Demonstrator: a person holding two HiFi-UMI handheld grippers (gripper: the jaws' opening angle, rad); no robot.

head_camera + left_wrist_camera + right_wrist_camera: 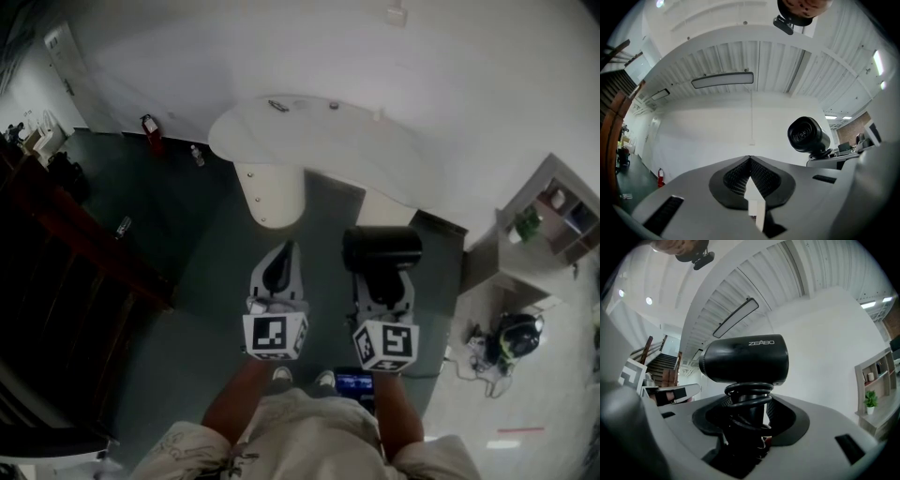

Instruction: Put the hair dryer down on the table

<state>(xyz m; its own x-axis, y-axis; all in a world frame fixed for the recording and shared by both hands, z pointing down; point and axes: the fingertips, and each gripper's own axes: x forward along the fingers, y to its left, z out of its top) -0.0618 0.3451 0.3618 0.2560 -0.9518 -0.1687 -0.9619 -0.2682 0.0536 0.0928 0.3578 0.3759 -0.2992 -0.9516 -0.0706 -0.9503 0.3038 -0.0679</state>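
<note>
A black hair dryer [382, 249] stands upright in my right gripper [382, 281], barrel pointing sideways, well short of the white table [309, 141] ahead. In the right gripper view the jaws are shut on the hair dryer [745, 357] by its handle, with the cord coiled round it, and my right gripper [747, 423] hides the handle's lower end. My left gripper [278, 267] is held beside it, to the left, shut with nothing in it. In the left gripper view its tips [750, 161] meet, and the hair dryer [808, 135] shows at the right.
The table rests on a cream pedestal [275, 192] and carries a few small items [278, 105]. A red fire extinguisher [151, 131] and a bottle [197, 155] stand on the dark floor at left, near dark wooden stairs [75, 244]. A shelf unit [553, 220] and a bag [516, 337] are at right.
</note>
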